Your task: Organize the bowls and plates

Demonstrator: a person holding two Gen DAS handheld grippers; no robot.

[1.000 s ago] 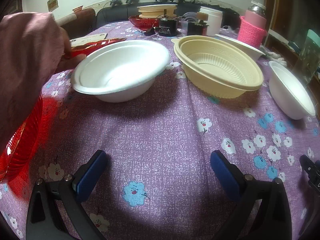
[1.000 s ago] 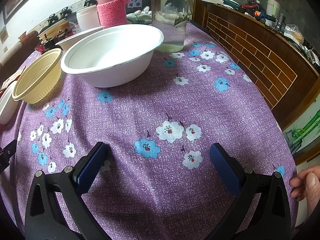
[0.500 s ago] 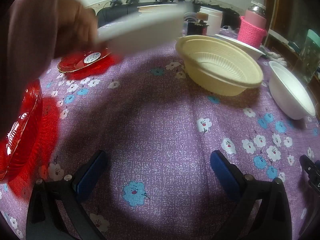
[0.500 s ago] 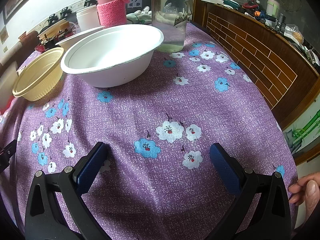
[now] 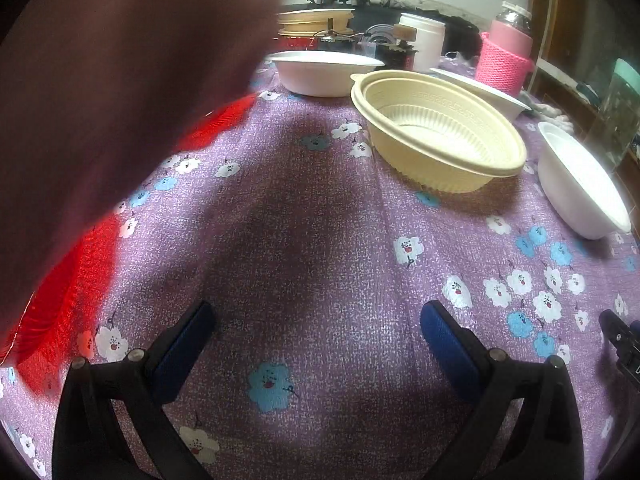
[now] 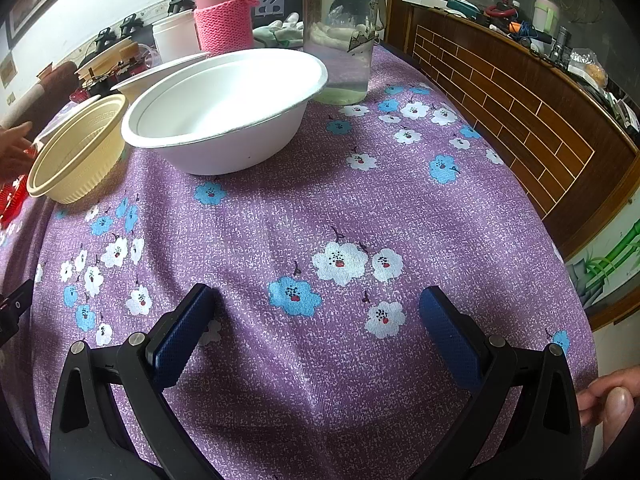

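Bowls sit spread on the table (image 5: 320,240) under a purple floral cloth: cream ribbed plastic bowl (image 5: 440,136) mid-right in the left wrist view, white foam bowl (image 5: 580,184) just right of it, another white foam bowl (image 5: 324,72) behind, at the far side. Red plate (image 5: 52,300) lies at the left edge, mostly covered by a blurred sleeve (image 5: 120,100) (close to lens, no detail). Left gripper (image 5: 320,344) hovers low over bare cloth, jaws wide apart, holding nothing. Right gripper (image 6: 316,320) likewise, jaws spread, empty, well short of the white bowl. Behind that bowl stand a glass jar (image 6: 340,28) and a pink flask in a knitted sleeve (image 6: 222,12). Fingertips (image 6: 612,400) show at the lower right edge.
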